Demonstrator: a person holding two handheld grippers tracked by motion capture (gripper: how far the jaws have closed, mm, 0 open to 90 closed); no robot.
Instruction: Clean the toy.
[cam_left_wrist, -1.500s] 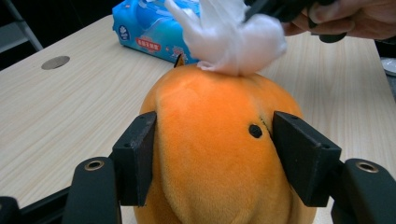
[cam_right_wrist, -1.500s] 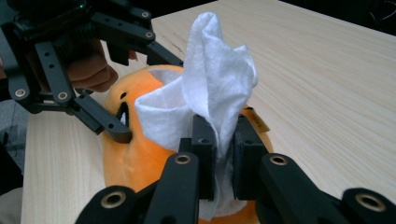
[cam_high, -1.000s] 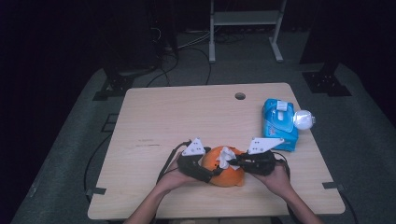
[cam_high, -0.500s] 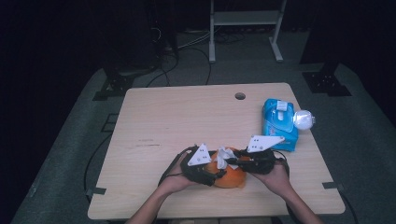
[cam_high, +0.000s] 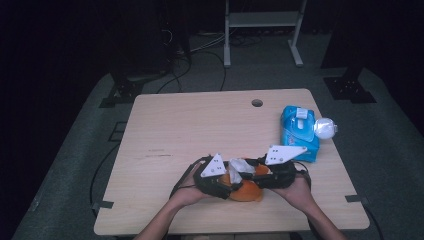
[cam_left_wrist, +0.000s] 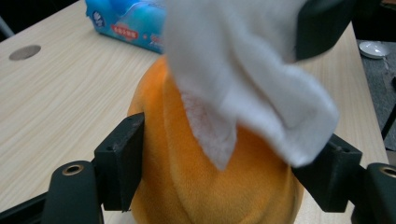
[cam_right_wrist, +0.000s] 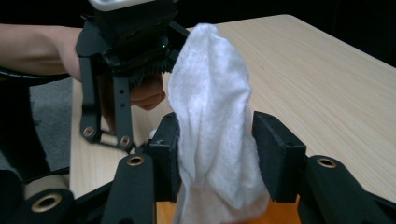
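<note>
Near the front edge of the wooden table (cam_high: 165, 130), the left gripper (cam_high: 220, 182) pinches the orange plush toy (cam_left_wrist: 210, 177) — both pads pressed into its sides. A white wipe (cam_right_wrist: 212, 121) drapes over the toy's top. The right gripper (cam_high: 257, 175) straddles the wipe; its jaws have just been opening, with the wipe between them — one pad touches the cloth, the other stands just clear. Farther right lie a blue wipes pack (cam_high: 299, 131) and a white ball (cam_high: 324, 128) touching it.

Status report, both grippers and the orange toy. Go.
Left gripper clamped on round orange plush toy. Right gripper jaws just opening around white wet wipe draped on it. Nothing in the way.
</note>
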